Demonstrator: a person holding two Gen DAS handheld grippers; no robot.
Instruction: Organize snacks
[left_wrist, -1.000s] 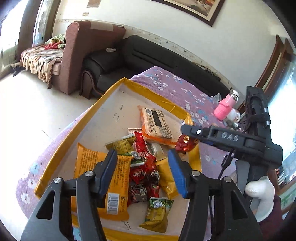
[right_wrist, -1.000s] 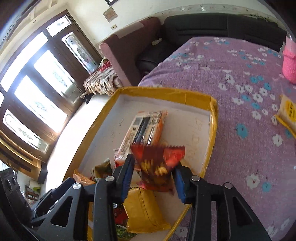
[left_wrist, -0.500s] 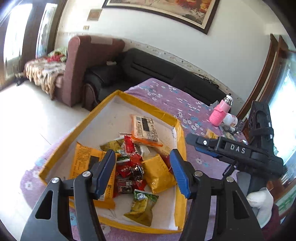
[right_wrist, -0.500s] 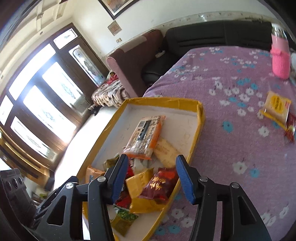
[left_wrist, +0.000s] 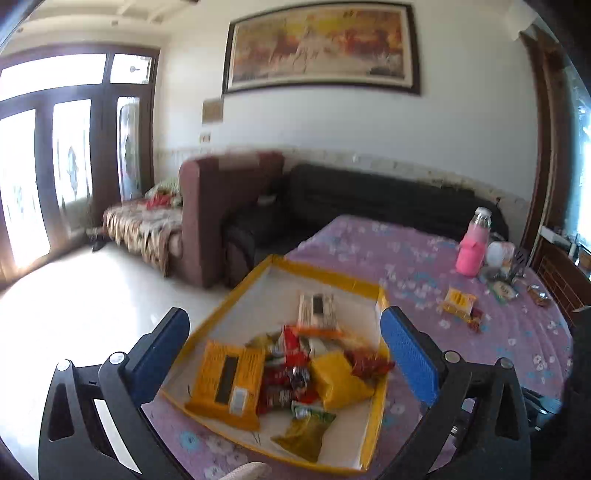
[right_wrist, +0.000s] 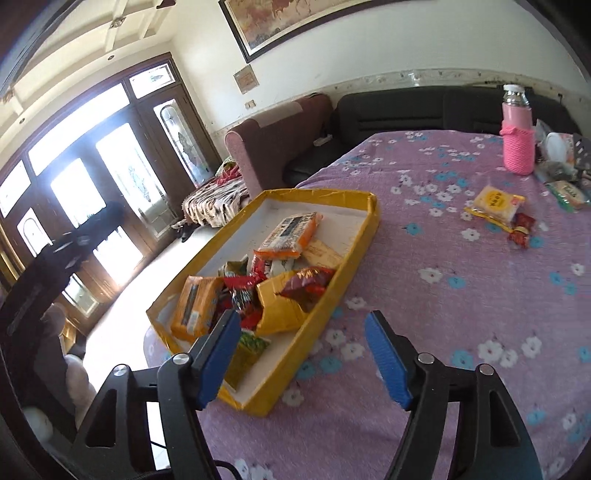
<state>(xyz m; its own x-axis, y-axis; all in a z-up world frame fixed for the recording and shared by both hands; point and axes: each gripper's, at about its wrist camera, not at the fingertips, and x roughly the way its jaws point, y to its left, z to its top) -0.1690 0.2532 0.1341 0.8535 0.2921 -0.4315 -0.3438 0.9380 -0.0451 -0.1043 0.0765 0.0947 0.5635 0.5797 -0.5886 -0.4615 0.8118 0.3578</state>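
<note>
The right wrist view shows the right gripper (right_wrist: 301, 356) held above the purple flowered tablecloth (right_wrist: 461, 295) just beside the yellow-edged box (right_wrist: 371, 229), its fingers spread wide and empty, likely because it is free to fetch another packet. Most snacks lie heaped in the near end of the box, a dark red packet (right_wrist: 306, 282) on top, while a yellow packet (right_wrist: 495, 203) and small red one (right_wrist: 521, 229) wait well apart, near the pink bottle (right_wrist: 517, 147). The left gripper (left_wrist: 284, 354) hangs over the box, fingers wide, holding nothing.

Yellow-edged tray (right_wrist: 370, 229), purple flowered tablecloth (right_wrist: 461, 295), pink bottle (right_wrist: 518, 149), dark-red snack packet (right_wrist: 306, 284)
</note>
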